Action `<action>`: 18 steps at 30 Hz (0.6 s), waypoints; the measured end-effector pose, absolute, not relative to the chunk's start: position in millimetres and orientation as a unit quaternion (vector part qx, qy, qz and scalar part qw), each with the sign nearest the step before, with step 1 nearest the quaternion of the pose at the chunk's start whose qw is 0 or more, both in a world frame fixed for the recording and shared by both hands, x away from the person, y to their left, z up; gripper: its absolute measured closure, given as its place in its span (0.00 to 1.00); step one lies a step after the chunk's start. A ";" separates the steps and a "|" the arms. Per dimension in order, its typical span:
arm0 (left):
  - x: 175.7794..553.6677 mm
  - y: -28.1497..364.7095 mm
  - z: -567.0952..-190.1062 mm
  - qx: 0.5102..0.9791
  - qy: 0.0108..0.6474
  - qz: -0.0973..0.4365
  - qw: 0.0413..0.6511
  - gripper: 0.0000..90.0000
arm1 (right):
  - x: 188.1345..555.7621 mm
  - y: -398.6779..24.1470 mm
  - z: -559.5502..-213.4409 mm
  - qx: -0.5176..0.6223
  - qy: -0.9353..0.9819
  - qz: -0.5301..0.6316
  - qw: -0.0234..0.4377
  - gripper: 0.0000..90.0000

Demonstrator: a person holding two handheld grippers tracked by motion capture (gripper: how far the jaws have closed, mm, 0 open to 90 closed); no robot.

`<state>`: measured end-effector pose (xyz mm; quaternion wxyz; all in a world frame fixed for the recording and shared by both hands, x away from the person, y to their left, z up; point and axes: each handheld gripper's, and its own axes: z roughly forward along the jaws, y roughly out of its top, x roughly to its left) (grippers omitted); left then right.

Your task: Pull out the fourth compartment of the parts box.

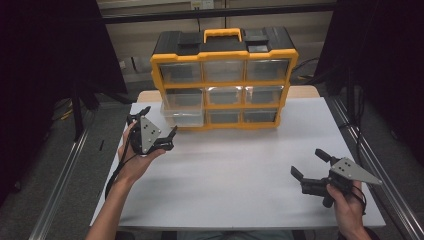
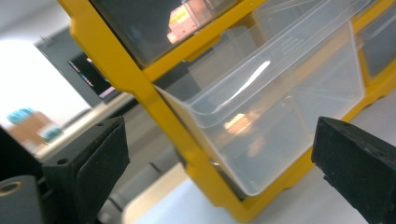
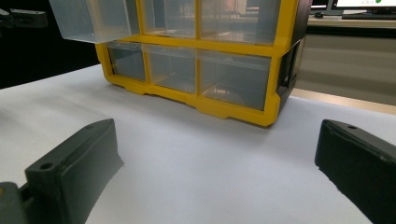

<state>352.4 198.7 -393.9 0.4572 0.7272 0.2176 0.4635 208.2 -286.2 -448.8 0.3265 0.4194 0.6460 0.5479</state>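
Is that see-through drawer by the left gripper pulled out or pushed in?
Pulled out. The clear drawer sticks forward past the yellow organizer frame, unlike its neighbours. It looks empty. The left gripper is open beside it.

High view sits above the table's near edge looking forward and down; left gripper view is tilted, right up close to the pulled-out clear drawer; right gripper view looks low across the table from farther back; all share the yellow organizer.

place: lab recording bench
cues: black curtains flanking white table; monitor behind parts organizer
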 end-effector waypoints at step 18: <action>342.1 221.4 -414.8 0.697 0.379 0.316 0.521 0.03 | 211.1 -284.9 -449.7 0.420 0.647 0.546 0.326 0.00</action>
